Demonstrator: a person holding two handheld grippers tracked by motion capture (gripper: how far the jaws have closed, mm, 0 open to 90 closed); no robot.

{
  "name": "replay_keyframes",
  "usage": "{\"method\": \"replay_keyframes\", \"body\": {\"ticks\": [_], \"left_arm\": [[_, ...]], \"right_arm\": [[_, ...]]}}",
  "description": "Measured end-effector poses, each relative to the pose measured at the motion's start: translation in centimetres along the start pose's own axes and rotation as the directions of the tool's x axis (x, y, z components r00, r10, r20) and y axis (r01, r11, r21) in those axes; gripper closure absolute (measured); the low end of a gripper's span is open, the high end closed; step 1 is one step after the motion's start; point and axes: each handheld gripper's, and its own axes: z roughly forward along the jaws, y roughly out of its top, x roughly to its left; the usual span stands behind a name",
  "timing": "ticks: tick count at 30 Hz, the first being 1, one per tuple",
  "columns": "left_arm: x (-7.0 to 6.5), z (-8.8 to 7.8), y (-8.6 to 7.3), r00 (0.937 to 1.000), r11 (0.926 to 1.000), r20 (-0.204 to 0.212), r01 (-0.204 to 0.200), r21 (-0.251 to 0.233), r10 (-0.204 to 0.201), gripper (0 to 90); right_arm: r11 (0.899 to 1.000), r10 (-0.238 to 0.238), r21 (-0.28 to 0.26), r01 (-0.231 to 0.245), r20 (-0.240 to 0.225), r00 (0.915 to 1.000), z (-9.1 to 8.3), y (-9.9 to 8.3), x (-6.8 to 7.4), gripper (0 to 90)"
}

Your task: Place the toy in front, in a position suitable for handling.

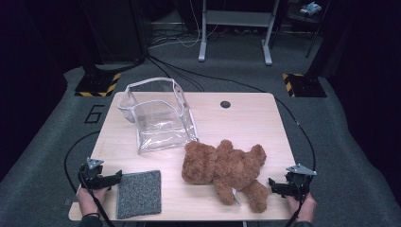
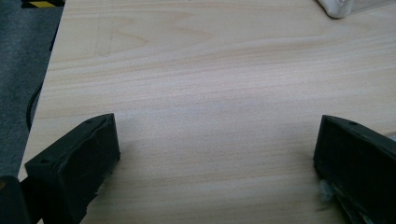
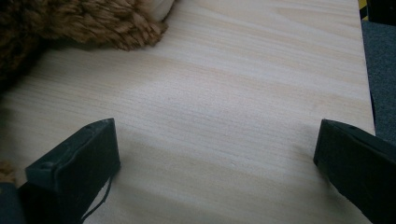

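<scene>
Teddy bear [image 1: 224, 172] is lying on its back near the front of the table [image 1: 246, 118], its legs reaching toward the right gripper [image 1: 274, 183], just apart from it. Both grippers are resting wide open and empty; the left gripper [image 1: 116, 177] is sitting just beside a grey cloth [image 1: 139, 194], with a clear bag [image 1: 158, 116] standing behind

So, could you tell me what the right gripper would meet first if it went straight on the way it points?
Probably the teddy bear: the right gripper, jaws open, points left across the table toward the bear's leg, though depth is hard to judge.
</scene>
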Motion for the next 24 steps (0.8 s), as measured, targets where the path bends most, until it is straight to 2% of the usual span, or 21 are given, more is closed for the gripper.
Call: {"method": "replay_keyframes", "body": {"ticks": [11, 16, 20, 24], "left_arm": [[-0.1, 0.1, 0.1, 1.0, 1.0, 0.0, 0.006, 0.0, -0.006, 0.0], [0.1, 0.1, 0.2, 0.9999, 1.0, 0.006, -0.008, -0.003, 0.008, 0.1], [0.2, -0.2, 0.4, 0.9998, 0.9996, 0.01, 0.017, -0.022, -0.017, 0.1], [-0.1, -0.9, 1.6, 0.9978, 0.9973, 0.054, 0.042, -0.061, -0.039, 0.1]], "right_arm": [[1.0, -0.011, -0.004, 0.011, -0.005, 0.9999, 0.2, 0.2, -0.1, 0.0], [1.0, -0.013, -0.003, 0.013, -0.003, 0.9999, 0.2, 0.2, -0.1, 0.0], [1.0, -0.006, -0.003, 0.006, -0.002, 1.0, 0.2, 0.2, 0.0, 0.0], [1.0, -0.009, -0.004, 0.009, 0.0, 1.0, 0.2, 0.2, -0.1, 0.0]]}}
